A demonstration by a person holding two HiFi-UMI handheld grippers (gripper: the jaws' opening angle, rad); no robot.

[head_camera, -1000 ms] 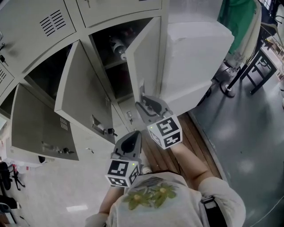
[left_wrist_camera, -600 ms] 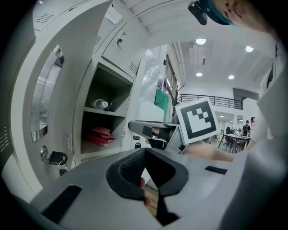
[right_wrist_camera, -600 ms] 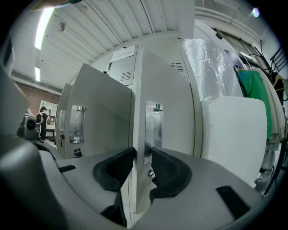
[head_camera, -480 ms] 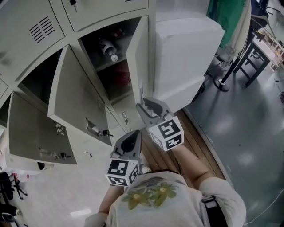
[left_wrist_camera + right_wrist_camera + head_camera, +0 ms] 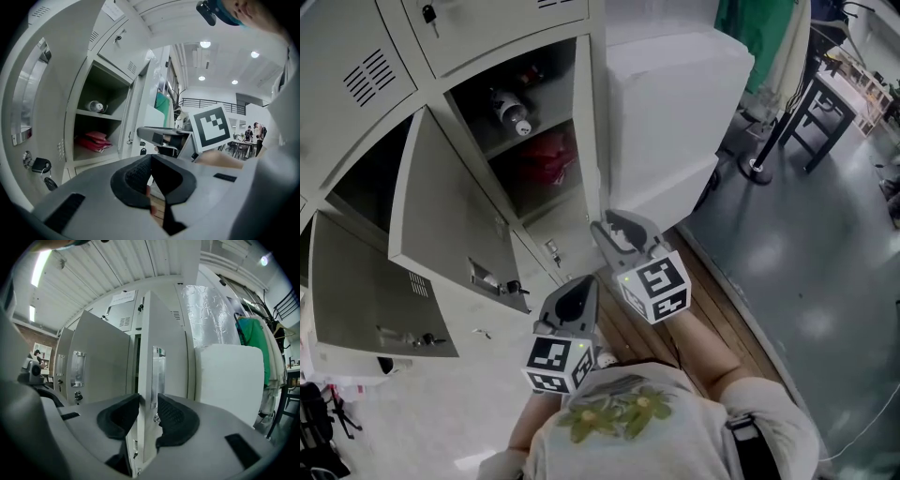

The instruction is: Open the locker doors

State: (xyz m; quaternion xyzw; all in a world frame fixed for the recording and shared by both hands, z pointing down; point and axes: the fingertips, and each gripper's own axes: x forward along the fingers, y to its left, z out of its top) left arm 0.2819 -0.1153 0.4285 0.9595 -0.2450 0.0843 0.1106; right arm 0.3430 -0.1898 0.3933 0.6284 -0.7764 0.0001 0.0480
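The grey locker bank [image 5: 356, 56] fills the left of the head view. My right gripper [image 5: 605, 228] is shut on the free edge of the rightmost open locker door [image 5: 592, 131], near its handle plate. In the right gripper view the door edge [image 5: 146, 357] stands upright between the pads of this gripper [image 5: 149, 411]. Behind the door, the open compartment holds a bottle [image 5: 508, 110] on its shelf and a red bag [image 5: 546, 159] below. My left gripper [image 5: 578, 286] hangs lower and nearer to me, shut on nothing [image 5: 151, 161], and points toward that compartment.
Two more doors [image 5: 445, 220] [image 5: 366, 300] stand open to the left, with keys [image 5: 511, 286] in a lock. A big white block [image 5: 666, 122] stands right behind the held door. A wooden strip [image 5: 712, 309], a black stand [image 5: 755, 169] and green cloth [image 5: 759, 28] lie to the right.
The held door has swung further toward the white block, so the compartment shows more and the red bag has come into sight. Both grippers keep their states.
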